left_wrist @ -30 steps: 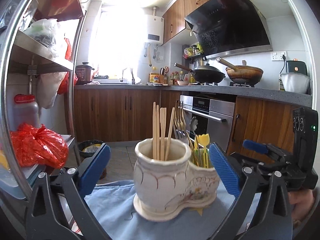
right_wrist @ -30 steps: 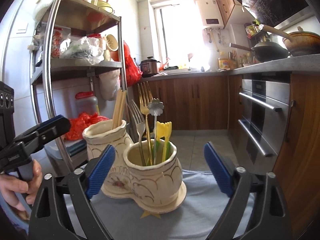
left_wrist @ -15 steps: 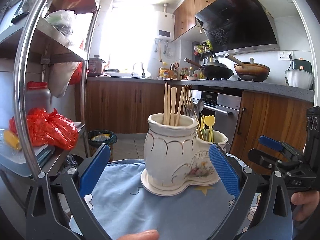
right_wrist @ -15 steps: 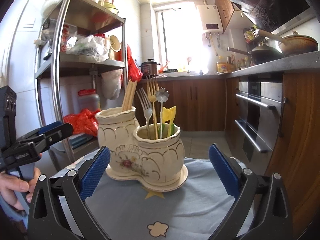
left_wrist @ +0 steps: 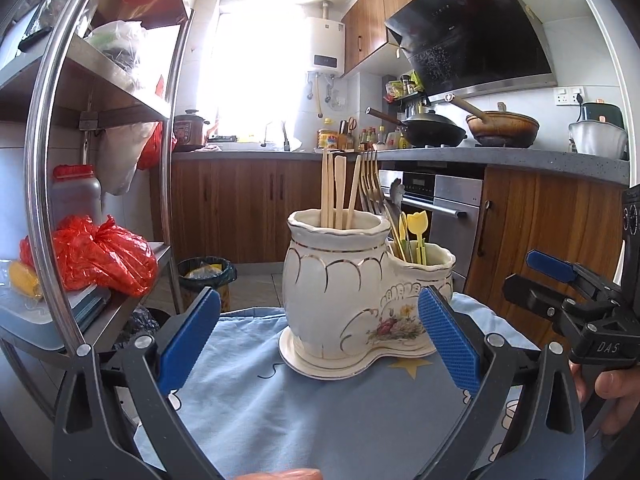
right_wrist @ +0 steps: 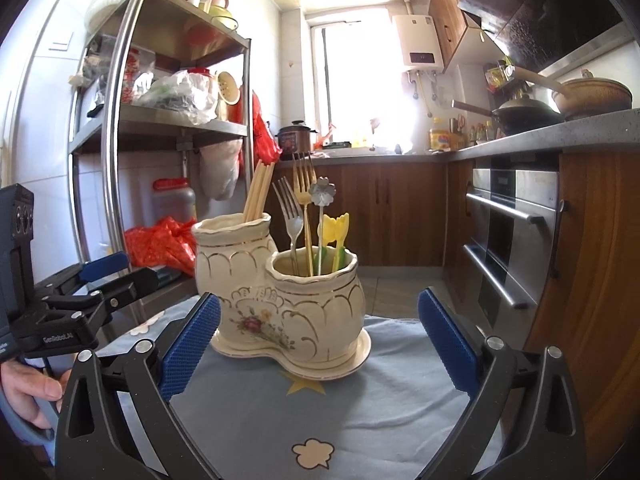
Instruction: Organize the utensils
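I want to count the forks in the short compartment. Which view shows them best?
Right wrist view: the forks stand apart above the short compartment. Left wrist view bunches them behind the tall compartment.

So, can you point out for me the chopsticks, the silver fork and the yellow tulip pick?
chopsticks point(right_wrist: 259, 192), right wrist view, middle of the bundle.
silver fork point(right_wrist: 289, 202), right wrist view, on its tines.
yellow tulip pick point(left_wrist: 418, 223), left wrist view, on the tulip head.

Utensil holder point(left_wrist: 352, 304) on blue cloth point(left_wrist: 280, 412)
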A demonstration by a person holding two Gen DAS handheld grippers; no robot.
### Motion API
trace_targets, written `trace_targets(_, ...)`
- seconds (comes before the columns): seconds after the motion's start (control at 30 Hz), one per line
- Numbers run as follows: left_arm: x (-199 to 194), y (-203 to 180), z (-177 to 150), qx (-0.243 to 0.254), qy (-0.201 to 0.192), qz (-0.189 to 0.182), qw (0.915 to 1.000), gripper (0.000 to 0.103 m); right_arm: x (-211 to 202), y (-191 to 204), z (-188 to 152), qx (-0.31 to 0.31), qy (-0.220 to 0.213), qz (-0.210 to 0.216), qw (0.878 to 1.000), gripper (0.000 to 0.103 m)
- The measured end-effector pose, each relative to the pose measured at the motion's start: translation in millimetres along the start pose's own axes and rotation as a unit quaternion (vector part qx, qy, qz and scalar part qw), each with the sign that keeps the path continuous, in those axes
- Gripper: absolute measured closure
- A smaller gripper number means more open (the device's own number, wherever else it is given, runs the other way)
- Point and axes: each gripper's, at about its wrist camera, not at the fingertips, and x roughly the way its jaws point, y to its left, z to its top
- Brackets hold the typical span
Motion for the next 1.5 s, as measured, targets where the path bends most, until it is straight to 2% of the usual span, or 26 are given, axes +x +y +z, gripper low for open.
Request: trace_targets(1.5, -1.4, -3.0, 2.0, 0.008, -0.003, -0.007, 0.9999, 0.005, 0.5, 2.9, -0.1, -0.004, 0.001, 0.001, 1.0, 0.005)
